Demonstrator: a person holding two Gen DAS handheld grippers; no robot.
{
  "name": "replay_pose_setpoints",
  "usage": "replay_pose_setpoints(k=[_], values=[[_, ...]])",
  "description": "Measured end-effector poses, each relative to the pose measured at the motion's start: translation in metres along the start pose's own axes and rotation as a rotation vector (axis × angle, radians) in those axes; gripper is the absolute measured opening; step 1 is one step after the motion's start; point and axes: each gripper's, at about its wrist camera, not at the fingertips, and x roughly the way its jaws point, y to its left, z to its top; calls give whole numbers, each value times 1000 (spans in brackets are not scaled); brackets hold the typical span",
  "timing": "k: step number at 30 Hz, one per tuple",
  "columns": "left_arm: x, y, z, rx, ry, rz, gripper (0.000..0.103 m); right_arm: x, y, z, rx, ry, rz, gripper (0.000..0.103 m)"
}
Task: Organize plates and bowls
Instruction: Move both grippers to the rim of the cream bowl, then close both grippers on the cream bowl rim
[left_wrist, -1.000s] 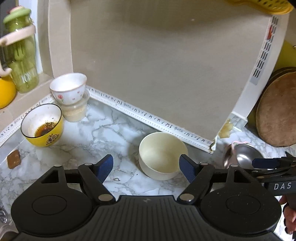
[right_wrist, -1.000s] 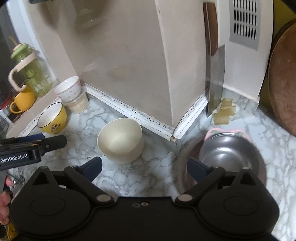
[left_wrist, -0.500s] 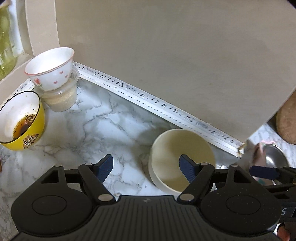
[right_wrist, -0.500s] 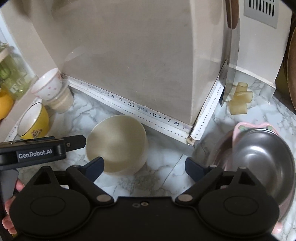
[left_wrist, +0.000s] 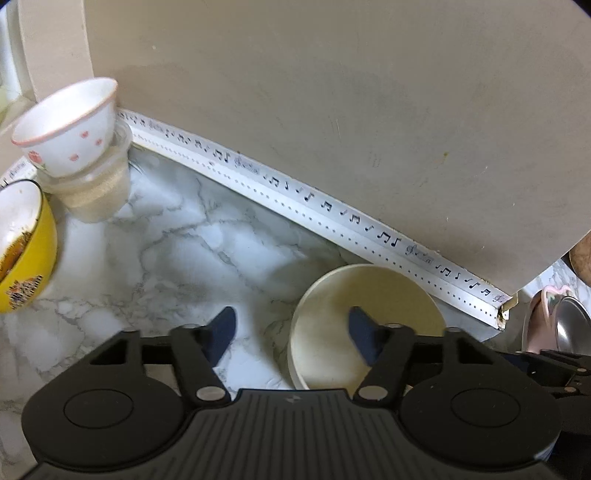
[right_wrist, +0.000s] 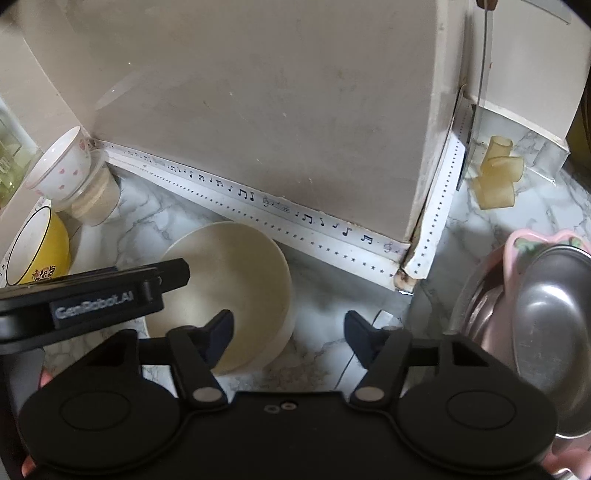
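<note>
A cream bowl (left_wrist: 384, 295) stands on the marble counter next to a beige box; it also shows in the right wrist view (right_wrist: 236, 273). My left gripper (left_wrist: 291, 328) is open, its right finger over the bowl's inside and its left finger outside the rim. My right gripper (right_wrist: 288, 328) is open, its left finger over the bowl and its right finger outside. A steel bowl (right_wrist: 554, 332) sits in a pink dish (right_wrist: 524, 240) at the right. A yellow bowl (left_wrist: 26, 254) and a white heart-print bowl (left_wrist: 70, 129) stand at the left.
The white bowl rests on a clear plastic tub (left_wrist: 96, 192). The beige box (left_wrist: 332, 110) with music-note trim blocks the back. Yellowish tubes (right_wrist: 496, 177) lie behind the box corner. My left gripper's body (right_wrist: 92, 295) crosses the right wrist view's left side.
Both grippers have moved forward and down toward the cream bowl, which now lies partly between each pair of fingers. Both stay open.
</note>
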Motion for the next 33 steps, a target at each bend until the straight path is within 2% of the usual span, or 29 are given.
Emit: replay_pose_setpoints(k=[1,5,6,12,19,27,33], values=[[2,-1,0,-2,1,5,59,2,0,0,-1,6,2,56],[8,-5,0,5,7,17,37,5,1,1,-3,12,6,41],[9,-6,0,4,9,19,34,6,0,1,-1,14,7,36],[10,-9,-1,6,13,21,16,6,1,2,-2,21,23,23],[8,-9,-3,15,13,42,8,6,2,2,-5,24,25,17],[0,-13,-11,41,20,63,6,2,2,-2,-9,36,18,13],[-21,-24,-19,65,17,83,6,-12,1,-6,-17,37,16,11]])
